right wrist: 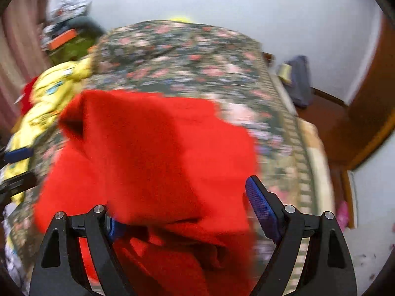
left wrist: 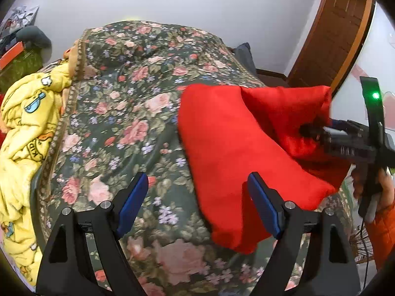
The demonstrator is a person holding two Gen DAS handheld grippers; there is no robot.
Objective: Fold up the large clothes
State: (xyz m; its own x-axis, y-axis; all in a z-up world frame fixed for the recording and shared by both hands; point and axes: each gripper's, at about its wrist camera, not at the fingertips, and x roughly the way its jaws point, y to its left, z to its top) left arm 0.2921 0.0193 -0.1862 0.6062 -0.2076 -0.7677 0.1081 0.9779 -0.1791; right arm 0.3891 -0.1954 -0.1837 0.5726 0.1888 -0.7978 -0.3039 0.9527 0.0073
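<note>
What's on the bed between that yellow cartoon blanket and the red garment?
Only the bare floral bedspread separates the yellow blanket from the red garment; the left wrist view shows this most clearly.

White walls (left wrist: 222,5), brown wooden door (left wrist: 338,32), floral bedspread (left wrist: 128,113).

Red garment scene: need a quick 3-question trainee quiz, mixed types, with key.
1. True or false: the red garment lies on the floral bedspread.
2. What lies at the bed's left edge in the left wrist view? A) yellow cartoon-print blanket B) blue towel C) white pillow
3. Fill in: the left gripper has its jaws ____, with only bedspread and the garment's edge between them.

Key: 1 true; 2 A; 3 open
</note>
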